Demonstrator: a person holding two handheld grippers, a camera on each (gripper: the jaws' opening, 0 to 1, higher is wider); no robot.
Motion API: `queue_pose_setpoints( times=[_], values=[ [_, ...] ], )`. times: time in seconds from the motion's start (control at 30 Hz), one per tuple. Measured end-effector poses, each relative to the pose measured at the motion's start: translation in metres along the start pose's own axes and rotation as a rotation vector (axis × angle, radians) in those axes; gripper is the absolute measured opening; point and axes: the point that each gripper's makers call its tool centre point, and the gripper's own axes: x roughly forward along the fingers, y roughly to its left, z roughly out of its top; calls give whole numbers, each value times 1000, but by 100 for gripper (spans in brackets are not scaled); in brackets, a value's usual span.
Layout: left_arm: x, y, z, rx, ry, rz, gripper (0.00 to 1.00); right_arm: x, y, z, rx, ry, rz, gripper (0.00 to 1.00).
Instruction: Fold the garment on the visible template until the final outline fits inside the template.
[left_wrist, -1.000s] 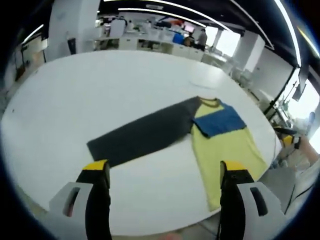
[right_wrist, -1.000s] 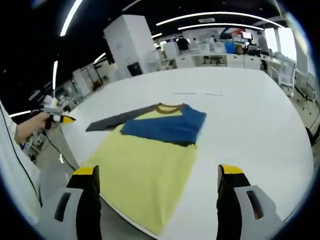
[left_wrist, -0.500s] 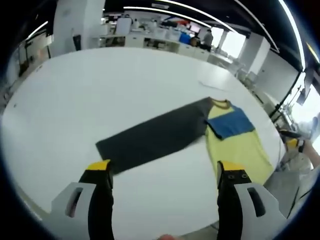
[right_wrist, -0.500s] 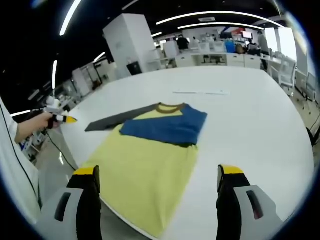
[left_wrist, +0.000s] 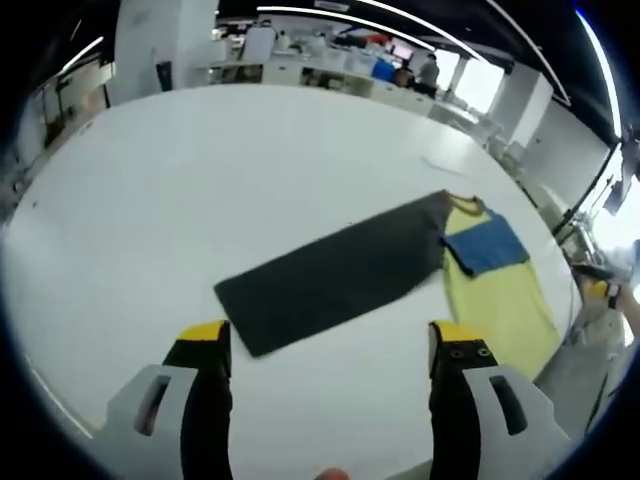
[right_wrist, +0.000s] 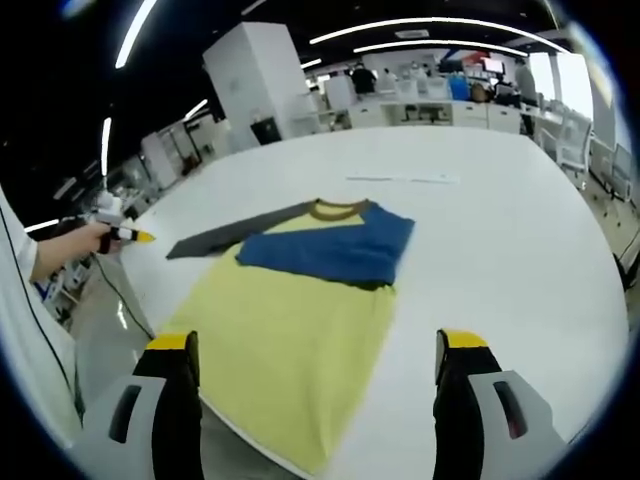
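Observation:
A long-sleeved shirt lies flat on the white round table (left_wrist: 150, 200). Its yellow body (right_wrist: 290, 340) reaches toward the near table edge, and its blue sleeve (right_wrist: 335, 250) is folded across the chest below the brown collar (right_wrist: 335, 208). Its dark grey sleeve (left_wrist: 330, 275) stretches straight out to the side. My left gripper (left_wrist: 330, 335) hovers open just short of the grey sleeve's cuff end, holding nothing. My right gripper (right_wrist: 315, 342) is open above the yellow hem, also holding nothing. The left gripper (right_wrist: 120, 233) shows in a hand at the left.
A faint thin mark (right_wrist: 400, 179) lies on the table beyond the collar. The table edge (right_wrist: 250, 440) runs close under the hem. A white sleeve (right_wrist: 30, 340) of the person fills the left side. Desks and pillars (right_wrist: 255, 90) stand far behind.
The left gripper view has shifted along the grey sleeve toward its cuff, so the sleeve now lies centred ahead of the jaws. The right gripper view is almost unchanged. The shirt has not moved.

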Motion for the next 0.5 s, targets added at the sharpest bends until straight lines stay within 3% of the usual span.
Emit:
queue_pose_setpoints(
  times=[0.5],
  values=[
    [28,54,-2,0,1,86,67,10,-1,-1,-2,32,3,98]
  ],
)
